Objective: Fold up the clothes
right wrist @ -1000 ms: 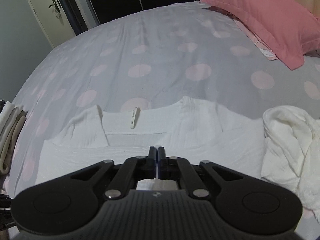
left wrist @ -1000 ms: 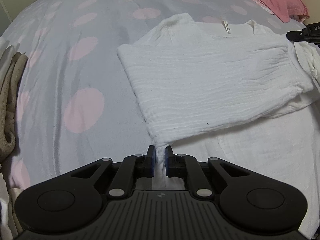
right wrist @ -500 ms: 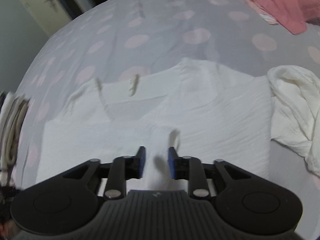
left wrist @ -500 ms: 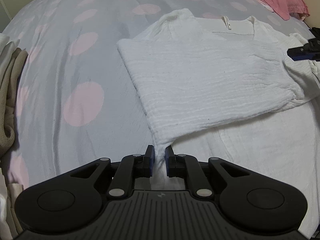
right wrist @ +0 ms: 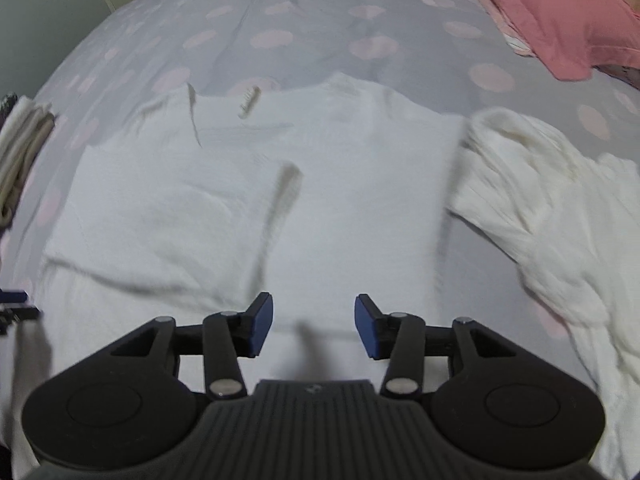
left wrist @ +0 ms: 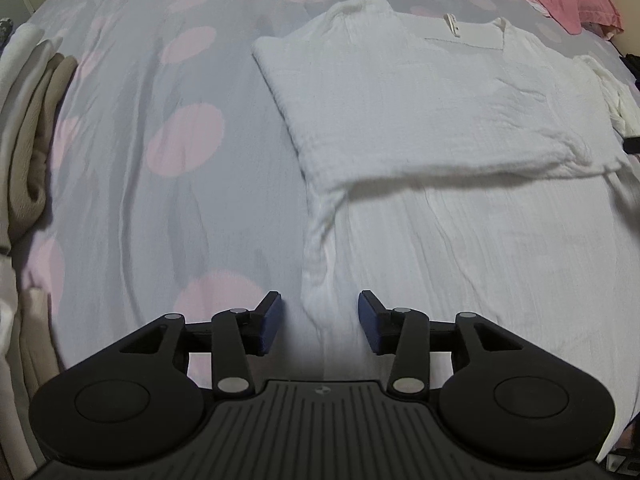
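Left gripper and right gripper: jaws opening, pads clear of cloth, nothing held. White garment lies flat on the dotted bedspread, sleeve folded across (edges roughly square). Next: pinch the hem corners evenly, lift low, fold toward the collar.

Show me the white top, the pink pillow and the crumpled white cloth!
white top (left wrist: 420, 120): left wrist view, folded-over upper layer.
pink pillow (right wrist: 560, 12): right wrist view, its middle.
crumpled white cloth (right wrist: 532, 200): right wrist view, bunched middle.

bedroom, spotted bedspread, pink pillow
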